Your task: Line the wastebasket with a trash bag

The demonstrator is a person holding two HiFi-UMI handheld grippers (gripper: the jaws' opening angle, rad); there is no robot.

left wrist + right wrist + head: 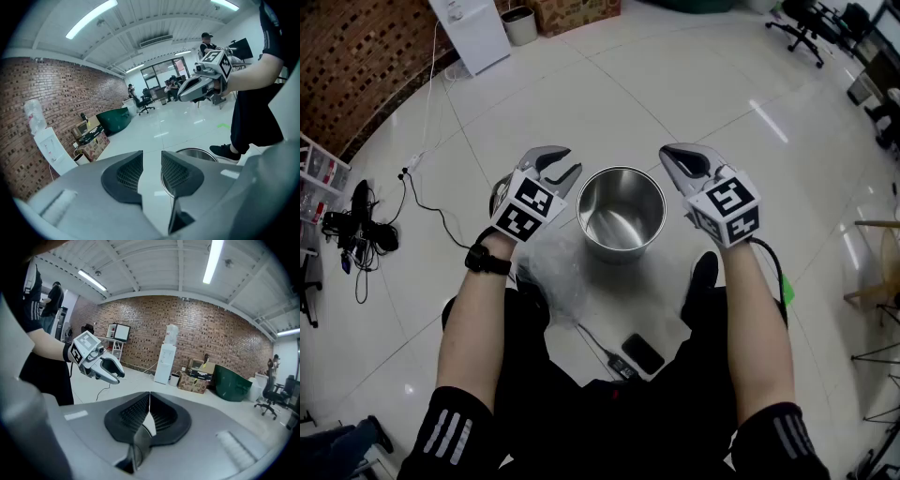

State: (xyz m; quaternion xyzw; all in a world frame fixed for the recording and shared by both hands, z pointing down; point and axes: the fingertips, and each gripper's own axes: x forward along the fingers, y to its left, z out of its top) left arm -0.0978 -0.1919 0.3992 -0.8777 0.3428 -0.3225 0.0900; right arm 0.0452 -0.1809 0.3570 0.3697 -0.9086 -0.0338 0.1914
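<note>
**Lining not yet begun**

A clear trash bag [551,272] lies crumpled at seven o'clock of the unlined steel wastebasket [623,246]. The left gripper [565,167] is held apart and the right gripper [673,157] pressed together, both empty. The bag's mouth should be gripped first.

The right gripper [150,401] has its fingers together, left gripper [119,378] open beyond.

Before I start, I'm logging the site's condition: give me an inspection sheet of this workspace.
Surface: glossy white tiled floor.
Job's things: steel wastebasket upright, unlined; clear trash bag crumpled on the floor beside it.
Clutter: phone by the person's feet.
Grippers: left gripper open, empty; right gripper shut, empty.
Cables: black cable at left; thin cable near the phone.
Surroundings: brick wall, water dispenser, office chair.
</note>
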